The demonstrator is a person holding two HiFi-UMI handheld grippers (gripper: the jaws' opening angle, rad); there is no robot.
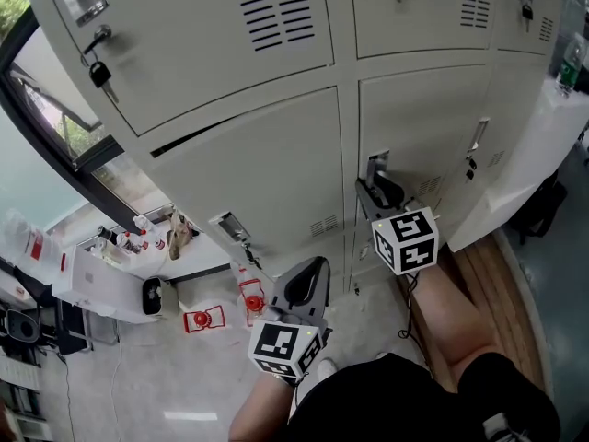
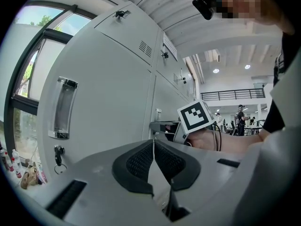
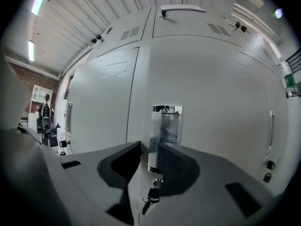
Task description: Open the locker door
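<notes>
Industrial hall: grey steel lockers [image 1: 258,168], ribbed ceiling [image 3: 94,8] (window [image 2: 28,69] alongside).

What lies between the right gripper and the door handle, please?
Nothing: the left edge of the handle stands between the jaws of the right gripper, with a key just below, as the right gripper view shows.

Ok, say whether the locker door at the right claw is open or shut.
Shut: the locker door sits flush with the neighbouring doors, no gap at its seam.

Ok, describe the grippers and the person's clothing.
The left gripper and right gripper are pale grey plastic with black textured pads and a white cube bearing black square markers. A thin black cable trails from the right one. The clothing is black.
</notes>
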